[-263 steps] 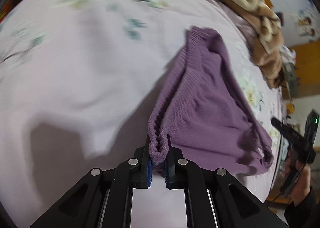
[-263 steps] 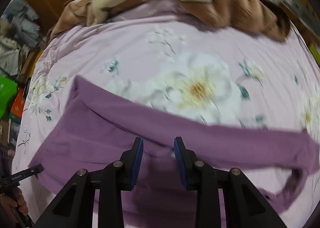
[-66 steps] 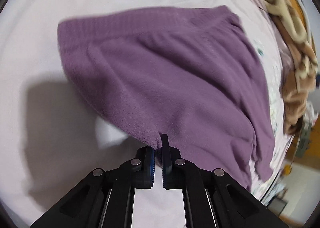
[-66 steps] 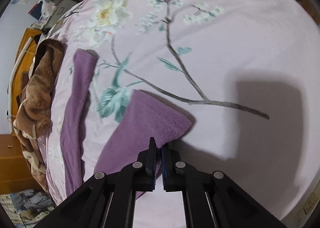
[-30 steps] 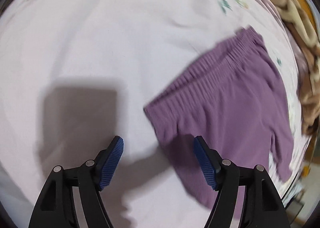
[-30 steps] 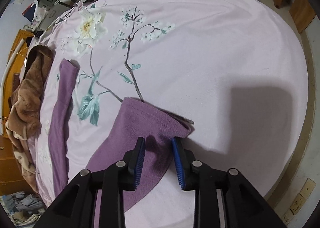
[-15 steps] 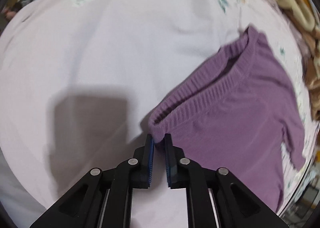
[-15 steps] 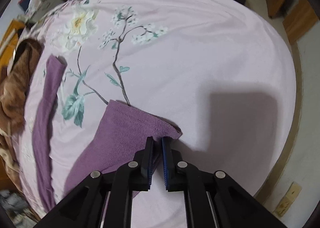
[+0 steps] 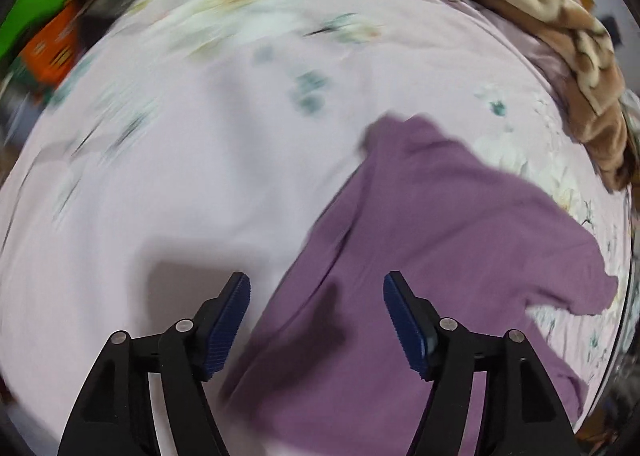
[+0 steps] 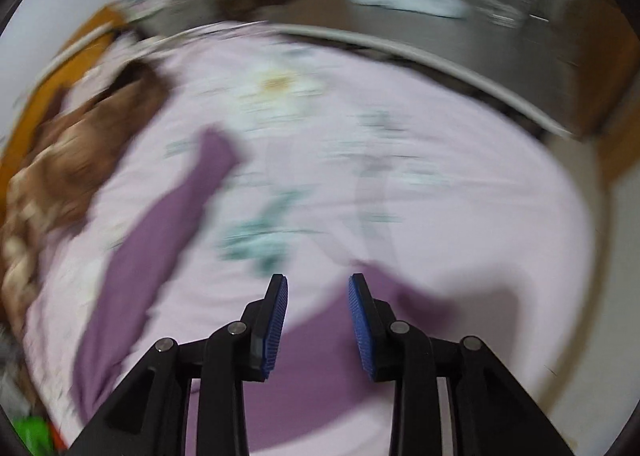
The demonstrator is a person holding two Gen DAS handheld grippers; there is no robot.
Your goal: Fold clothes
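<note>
A purple knit garment (image 9: 448, 248) lies spread on the pink floral bedsheet (image 9: 168, 192). In the left wrist view my left gripper (image 9: 316, 288) hangs over the garment's near part, jaws opening wide, nothing pressed between the blue pads. In the right wrist view the garment (image 10: 320, 360) lies below my right gripper (image 10: 318, 288), and one long purple strip (image 10: 160, 224) runs up to the left. The right jaws are opening too, with cloth under them but not pinched. Both views are blurred by motion.
A brown and cream blanket (image 9: 552, 36) is heaped at the far right of the bed, also seen as the blanket (image 10: 60, 160) at left. The bed's edge and frame (image 10: 440, 56) curve across the back, with floor and clutter beyond. Green and orange items (image 9: 44, 16) sit off the bed.
Both grippers were shut on the garment's edge half a second ago and have let go, jaws now apart. Both hands have swung across the bed and rolled, so the views have shifted.
</note>
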